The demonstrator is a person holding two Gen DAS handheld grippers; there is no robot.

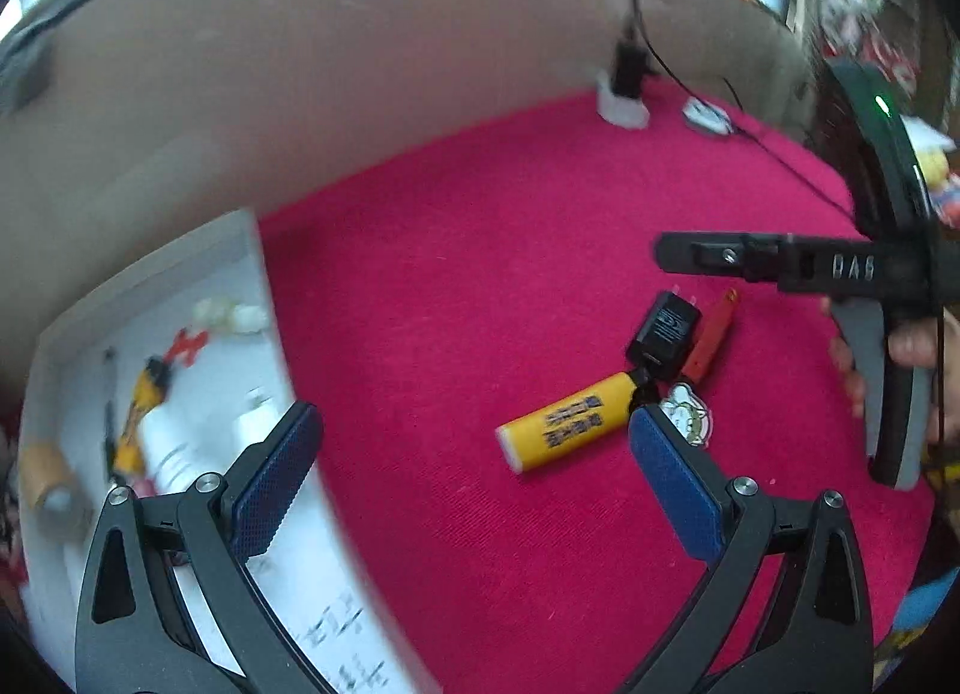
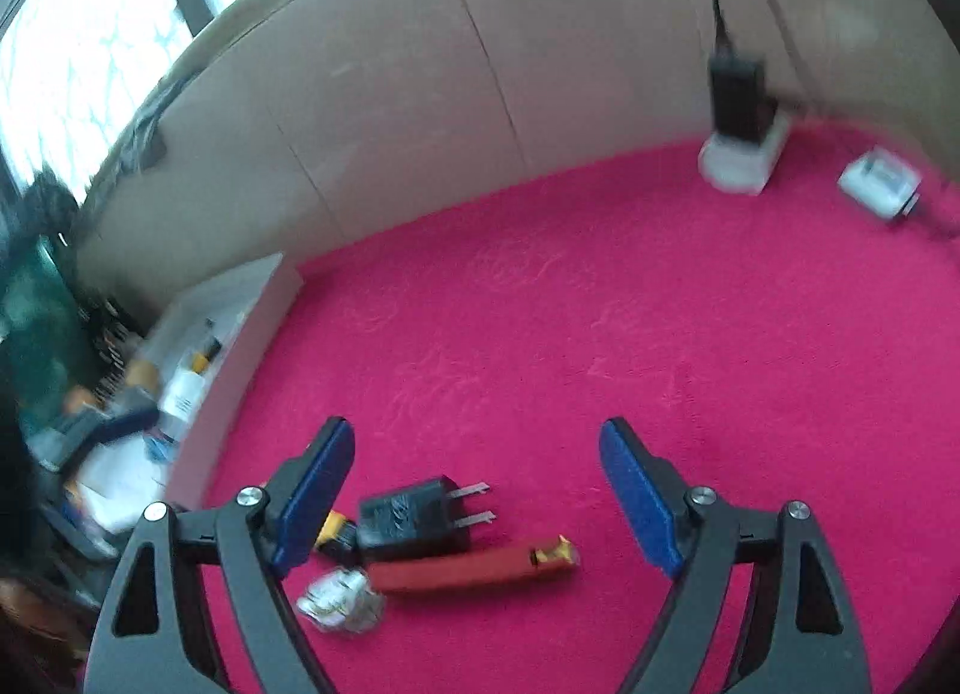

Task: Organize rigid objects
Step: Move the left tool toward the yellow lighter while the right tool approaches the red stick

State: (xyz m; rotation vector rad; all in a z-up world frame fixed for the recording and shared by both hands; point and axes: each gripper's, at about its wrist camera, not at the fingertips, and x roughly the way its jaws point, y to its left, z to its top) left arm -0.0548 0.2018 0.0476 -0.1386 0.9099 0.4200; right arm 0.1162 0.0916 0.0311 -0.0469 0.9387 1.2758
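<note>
Magenta cloth under both claws: left claw [image 1: 474, 454] gapes wide above the yellow lighter [image 1: 567, 421]; right claw [image 2: 474, 490] spread open, black charger [image 2: 414, 520] between its fingers.

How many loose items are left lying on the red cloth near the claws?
4, clustered together: yellow lighter, black plug adapter, red lighter, and a small shiny trinket beside them. Others may be hidden.

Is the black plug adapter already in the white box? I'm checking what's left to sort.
No. The black plug adapter lies on the pink cloth beside the red stick, apart from the white box.
</note>
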